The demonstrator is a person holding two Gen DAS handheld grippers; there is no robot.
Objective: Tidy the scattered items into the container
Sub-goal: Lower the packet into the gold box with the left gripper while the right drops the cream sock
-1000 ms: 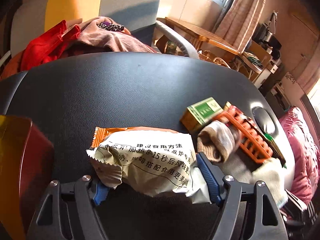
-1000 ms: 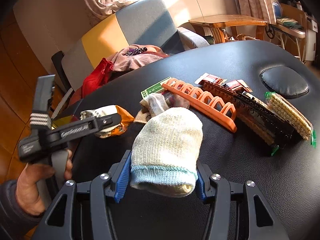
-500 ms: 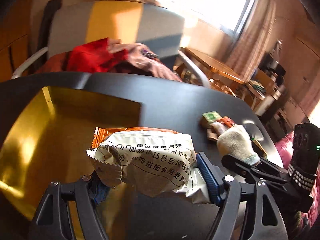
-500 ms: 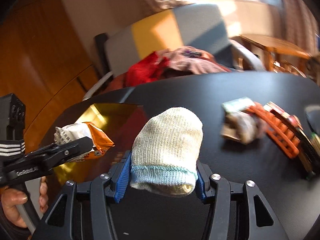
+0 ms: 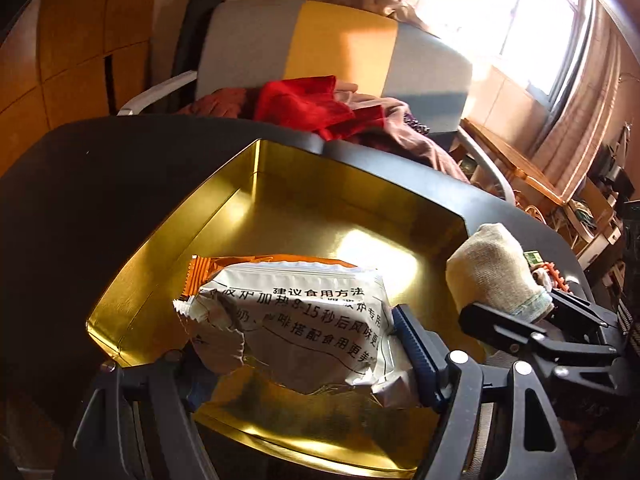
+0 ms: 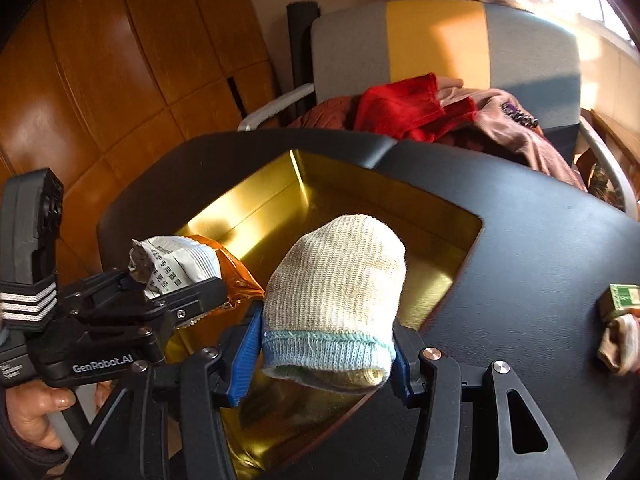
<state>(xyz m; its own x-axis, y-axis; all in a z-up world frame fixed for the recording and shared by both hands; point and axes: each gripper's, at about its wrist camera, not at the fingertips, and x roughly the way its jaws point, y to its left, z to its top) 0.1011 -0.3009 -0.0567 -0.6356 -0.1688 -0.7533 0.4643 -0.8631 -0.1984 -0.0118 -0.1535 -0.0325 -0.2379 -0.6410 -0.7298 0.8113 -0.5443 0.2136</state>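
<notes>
Left wrist view: left claw (image 5: 304,356) clenched on a snack packet (image 5: 296,320), white with printed text and an orange edge. The packet now hangs over the open gold tin (image 5: 320,216), inside its rim line. A second ago this view faced the black counter (image 5: 80,208) with only a corner of the tin showing at the left; half a second ago the tin had swung in under the packet's left end. Now it fills the middle of the view. At right, the right claw (image 5: 508,312) has come in beside the tin's right wall, a cream sock (image 5: 488,272) in its grip.

Right wrist view: right claw (image 6: 324,348) grasping the cream sock (image 6: 336,280) by its blue cuff, toe pointing toward the tin (image 6: 260,208), which lies below and ahead. Earlier this view showed the scattered pile; half a second ago the tin sat further left. Left claw (image 6: 176,292) with packet (image 6: 180,264) visible at left, held by a hand (image 6: 36,408).

Still out on the counter at far right: a small green box (image 6: 622,300) and another bundled sock (image 6: 620,344) touching it.

Judgement: both carries have reached the tin; letting go looks near. No item can be seen lying in the tin's visible floor.
</notes>
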